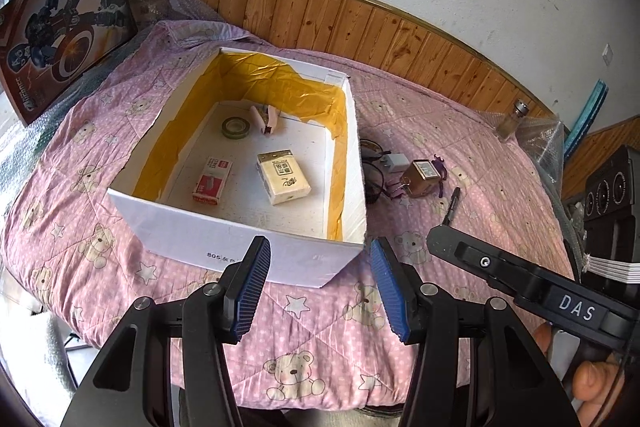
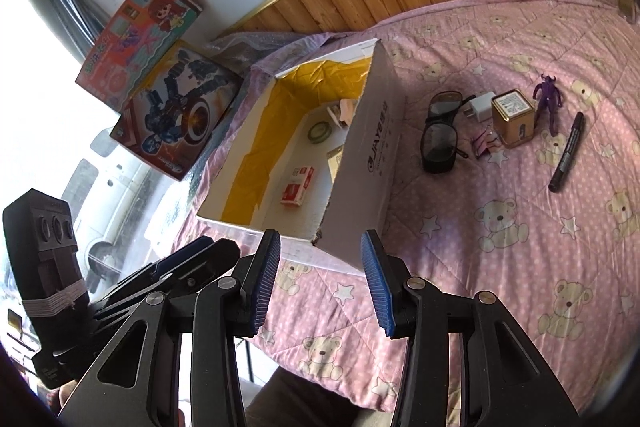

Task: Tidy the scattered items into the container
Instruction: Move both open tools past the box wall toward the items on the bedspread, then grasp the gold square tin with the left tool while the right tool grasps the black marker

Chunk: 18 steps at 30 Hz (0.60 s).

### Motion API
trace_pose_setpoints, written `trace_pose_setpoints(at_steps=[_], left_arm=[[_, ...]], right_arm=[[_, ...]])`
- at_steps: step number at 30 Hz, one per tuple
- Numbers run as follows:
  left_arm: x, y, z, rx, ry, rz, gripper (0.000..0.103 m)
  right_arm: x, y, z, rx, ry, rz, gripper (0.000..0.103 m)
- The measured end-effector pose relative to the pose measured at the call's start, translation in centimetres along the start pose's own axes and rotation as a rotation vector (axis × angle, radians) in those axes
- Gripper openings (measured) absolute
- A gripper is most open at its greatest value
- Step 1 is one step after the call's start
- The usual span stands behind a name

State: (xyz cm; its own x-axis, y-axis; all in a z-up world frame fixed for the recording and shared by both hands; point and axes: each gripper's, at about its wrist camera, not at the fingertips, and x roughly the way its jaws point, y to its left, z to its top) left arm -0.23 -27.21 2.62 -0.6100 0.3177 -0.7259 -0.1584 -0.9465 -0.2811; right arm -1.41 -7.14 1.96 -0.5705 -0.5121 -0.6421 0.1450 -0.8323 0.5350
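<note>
Left fingers (image 1: 320, 283) nearest, spread wide, nothing between them, hovering over the pink bear quilt (image 1: 320, 339) just short of the box (image 1: 248, 247). Box is white, yellow-lined, open top, sitting on the bed. Inside it: tape roll (image 1: 236, 127), a pink-white item I can't make out (image 1: 267, 119), red-white pack (image 1: 209, 185), beige pack (image 1: 283, 177). Right of the box, on the quilt: glasses (image 1: 372, 167) touching the box wall, charger (image 1: 394, 163), gold tin (image 1: 420, 177), purple figure (image 1: 440, 171), marker (image 1: 452, 205). My right tool (image 1: 532, 283) reaches in at lower right. Small jar (image 1: 514, 119) far back by the wood panel.

Right view: right fingers (image 2: 320, 283) also released and empty, above the quilt near the box corner (image 2: 368, 163). Tape roll (image 2: 320, 131) and red-white pack (image 2: 298, 187) visible inside. Still outside, in a cluster to the right: glasses (image 2: 440, 135), charger (image 2: 482, 107), tin (image 2: 514, 117), figure (image 2: 549, 103), marker (image 2: 568, 151), a small pink clip thing (image 2: 486, 143). Toy boxes (image 2: 176, 107) lean at the wall on the left.
</note>
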Motion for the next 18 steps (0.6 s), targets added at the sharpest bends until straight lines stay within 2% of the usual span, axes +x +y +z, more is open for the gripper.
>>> trace_pose_setpoints(at_steps=[9, 13, 18], left_arm=[[2.6, -6.8, 0.3, 0.158, 0.012, -0.102, 0.054], [5.1, -9.6, 0.7, 0.187, 0.052, -0.131, 0.054], [8.7, -12.4, 1.5, 0.219, 0.097, -0.142, 0.06]], right_arm=[[-1.8, -7.3, 0.3, 0.143, -0.054, -0.08, 0.046], [-2.1, -10.3, 0.6, 0.201, -0.069, -0.115, 0.046], [-2.0, -14.2, 1.2, 0.257, -0.078, -0.168, 0.046]])
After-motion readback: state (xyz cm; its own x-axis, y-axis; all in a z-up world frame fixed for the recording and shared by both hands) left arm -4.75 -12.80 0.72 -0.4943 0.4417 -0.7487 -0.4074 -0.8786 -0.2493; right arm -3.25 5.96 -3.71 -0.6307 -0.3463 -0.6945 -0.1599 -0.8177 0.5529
